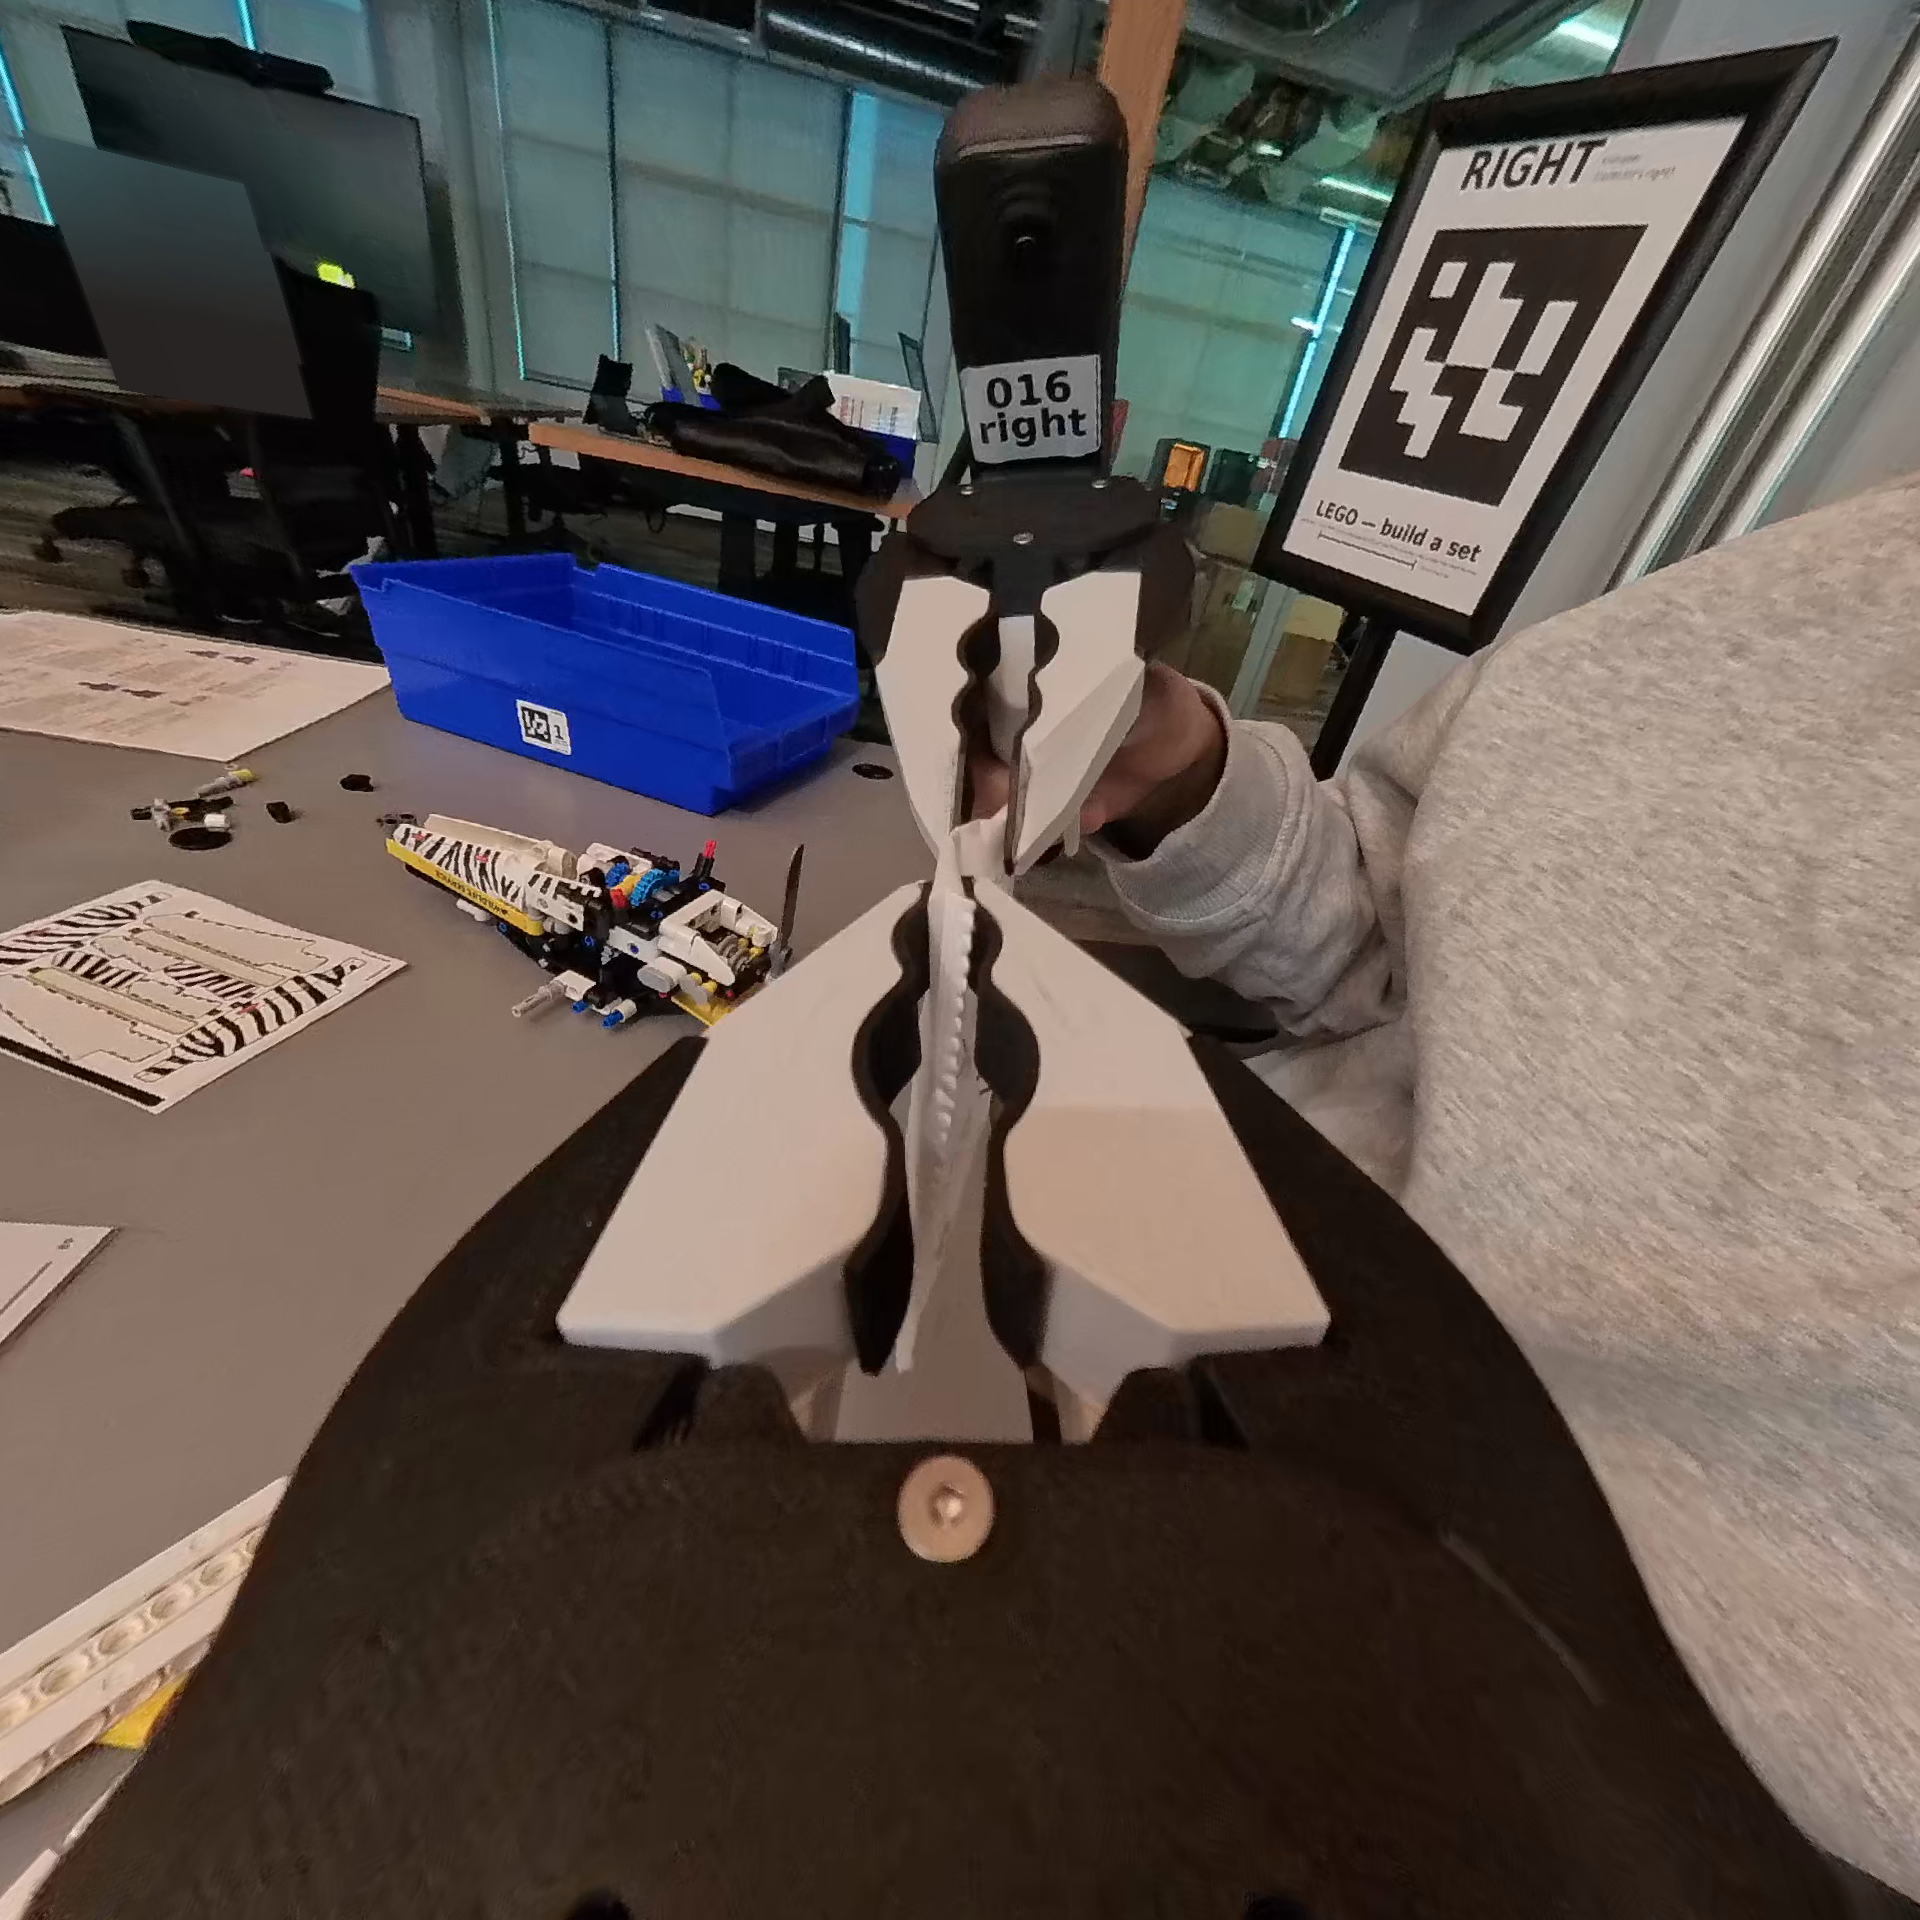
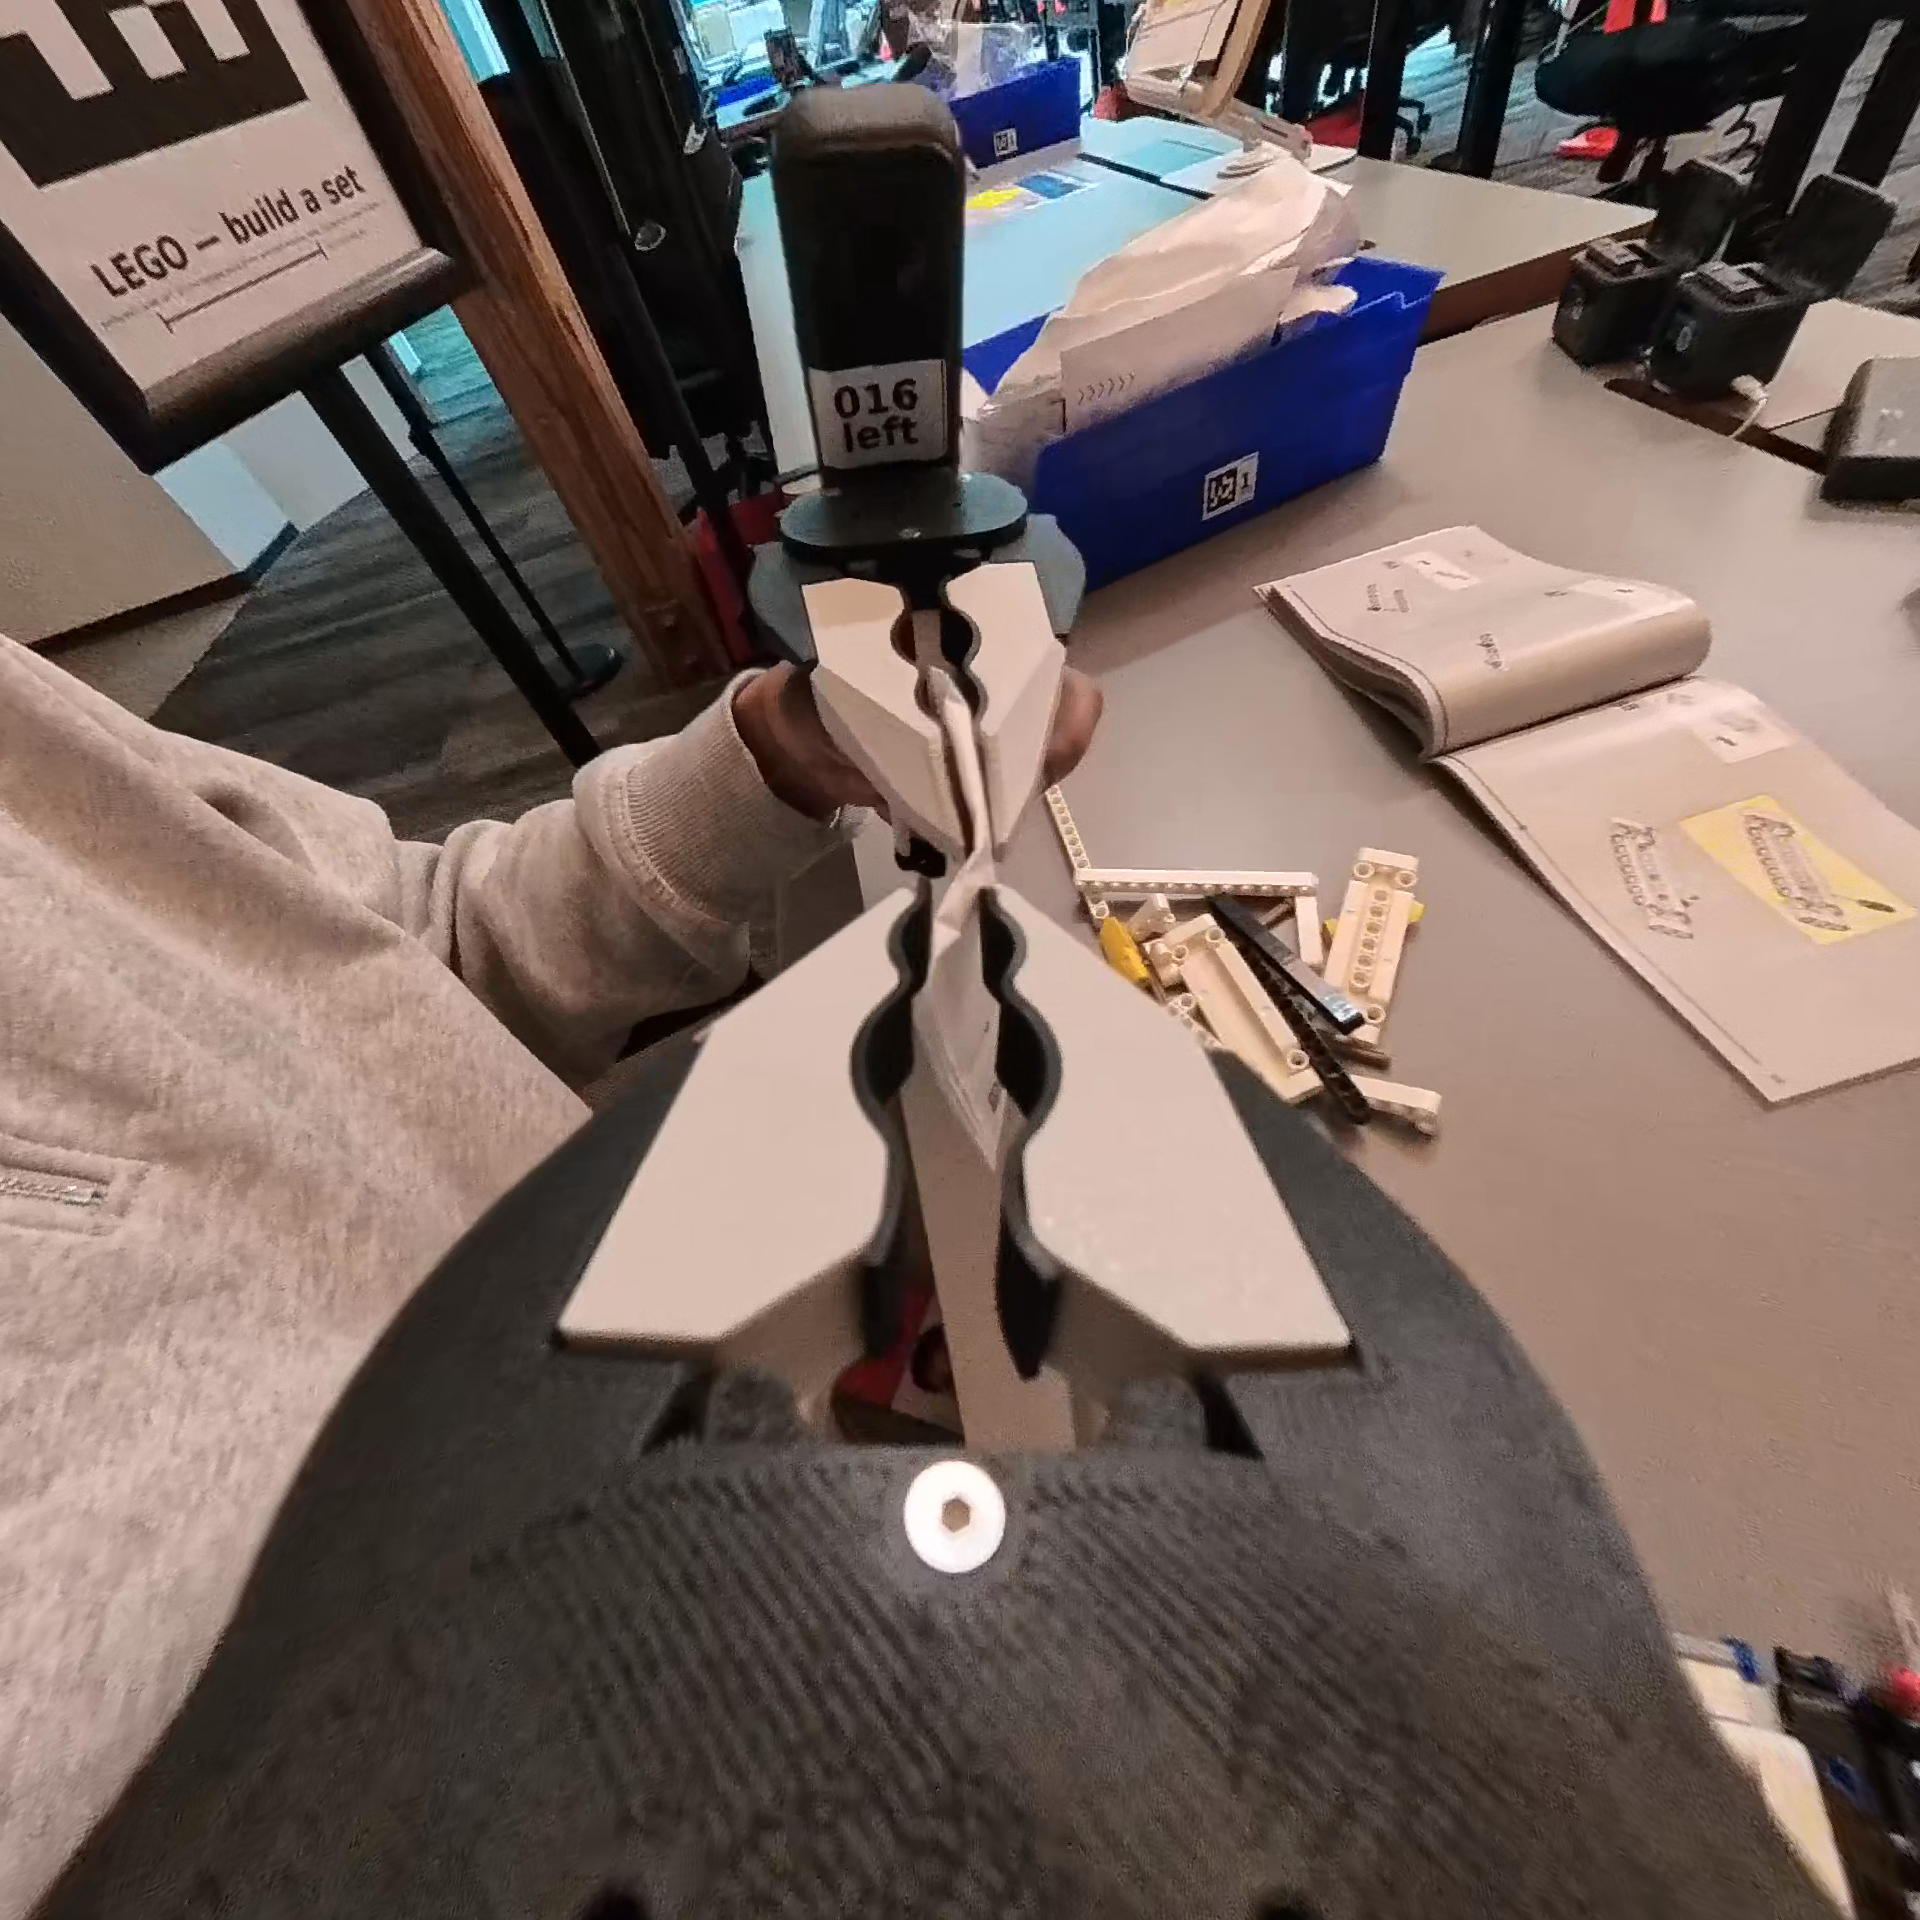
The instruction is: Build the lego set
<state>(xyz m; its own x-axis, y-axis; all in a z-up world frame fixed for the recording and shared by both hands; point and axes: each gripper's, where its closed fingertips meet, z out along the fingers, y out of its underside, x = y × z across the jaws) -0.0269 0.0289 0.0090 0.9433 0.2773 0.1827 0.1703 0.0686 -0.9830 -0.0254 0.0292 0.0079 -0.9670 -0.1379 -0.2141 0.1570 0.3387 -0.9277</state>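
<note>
My left gripper (image 1: 951,896) and right gripper (image 2: 961,896) face each other tip to tip above the table's near edge. Both are shut on the same white paper bag (image 1: 948,1049), which has a serrated edge and runs between the jaws; it also shows in the right wrist view (image 2: 968,1023). The right gripper shows opposite in the left wrist view (image 1: 1000,844), the left gripper opposite in the right wrist view (image 2: 975,844). A partly built zebra-striped lego model (image 1: 592,914) lies on the grey table (image 1: 312,1195). Several loose white beams (image 2: 1268,956) lie in a pile.
A blue bin (image 1: 613,665) stands behind the model; another blue bin (image 2: 1226,436) holds crumpled paper bags. A sticker sheet (image 1: 177,987), small loose pieces (image 1: 203,805) and an open instruction booklet (image 2: 1558,727) lie on the table. A framed sign on a stand (image 1: 1507,343) is at the side. The tips of both grippers are at nearly the same place. From either gripper's tips it is about 25 cm to the partly built zebra-striped lego model (image 1: 592,914).
</note>
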